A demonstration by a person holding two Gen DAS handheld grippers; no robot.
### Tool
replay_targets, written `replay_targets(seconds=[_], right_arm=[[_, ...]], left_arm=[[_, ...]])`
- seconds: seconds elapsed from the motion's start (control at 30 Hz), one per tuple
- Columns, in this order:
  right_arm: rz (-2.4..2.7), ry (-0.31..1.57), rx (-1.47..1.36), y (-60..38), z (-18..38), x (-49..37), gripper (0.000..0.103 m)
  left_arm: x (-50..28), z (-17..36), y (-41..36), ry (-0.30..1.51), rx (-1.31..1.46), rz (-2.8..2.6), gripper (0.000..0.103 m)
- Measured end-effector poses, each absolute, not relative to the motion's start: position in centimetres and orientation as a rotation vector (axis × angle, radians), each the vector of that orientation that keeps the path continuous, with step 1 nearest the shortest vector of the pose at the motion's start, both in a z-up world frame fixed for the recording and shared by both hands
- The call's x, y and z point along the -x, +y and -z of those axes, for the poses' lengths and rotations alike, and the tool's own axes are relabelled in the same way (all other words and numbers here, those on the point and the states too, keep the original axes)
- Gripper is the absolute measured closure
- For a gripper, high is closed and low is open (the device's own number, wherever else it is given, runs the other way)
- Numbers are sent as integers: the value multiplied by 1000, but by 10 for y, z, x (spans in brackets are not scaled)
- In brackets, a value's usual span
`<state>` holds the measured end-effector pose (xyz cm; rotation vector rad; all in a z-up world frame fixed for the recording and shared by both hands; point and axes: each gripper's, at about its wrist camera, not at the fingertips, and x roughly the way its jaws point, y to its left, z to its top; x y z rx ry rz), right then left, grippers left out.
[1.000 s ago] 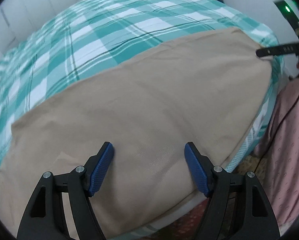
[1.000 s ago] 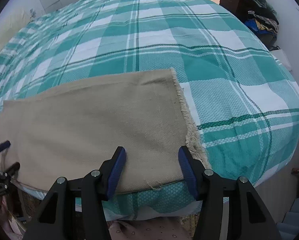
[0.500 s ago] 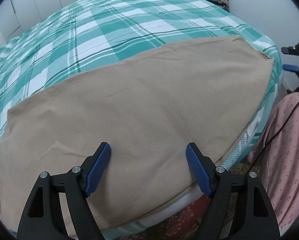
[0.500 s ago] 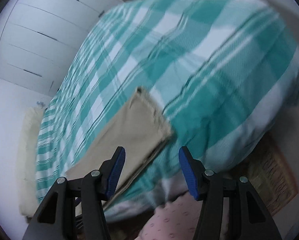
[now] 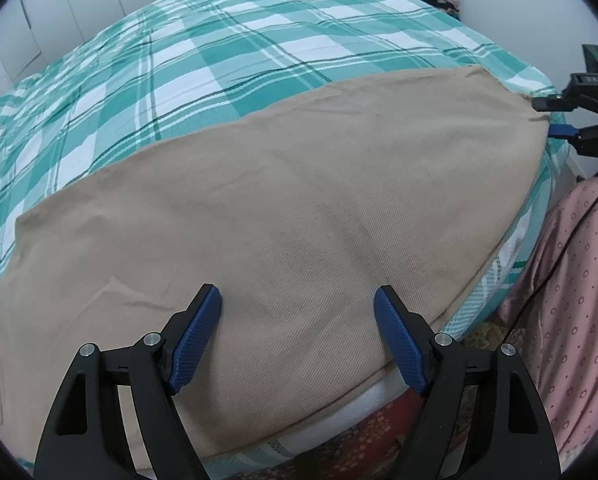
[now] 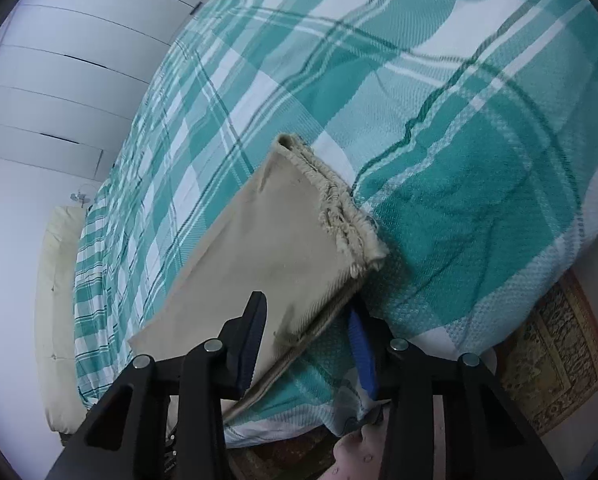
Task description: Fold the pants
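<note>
**A:** What does the left wrist view show?

**B:** Tan pants (image 5: 283,208) lie flat on a teal plaid bed (image 5: 219,60), filling the frame's middle, long axis running lower left to upper right. The left gripper (image 5: 297,300) hovers at bottom centre, jaws spread wide, nothing between them. At the far right edge the right gripper (image 5: 559,118) meets the pants' end.

**A:** And the right wrist view?

**B:** The pants (image 6: 267,248) stretch from bottom centre toward the left of the frame; the frayed hem (image 6: 339,208) sits mid-frame. The right gripper (image 6: 307,324) straddles the near edge by the hem corner. Its jaws have just been closing with cloth between them; whether they pinch it yet, I cannot tell.

**A:** Which hand is nearer the hem?

**B:** The right. Only its view shows the fraying; only the left's shows the full length.
</note>
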<state>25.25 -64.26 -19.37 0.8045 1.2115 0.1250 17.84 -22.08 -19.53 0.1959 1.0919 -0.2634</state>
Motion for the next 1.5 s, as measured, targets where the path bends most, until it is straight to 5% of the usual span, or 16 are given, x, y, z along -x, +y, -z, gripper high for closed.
replay_targets(seconds=[1.37,1.5], right_arm=[[-200,1264,-850,-639,205,-260,63],[-157,1246,-700,-629,198,-265,91]], left_arm=[[-180,198,-218,1100,-180,267,19],[-179,199,-219,1094,-183,263,19]])
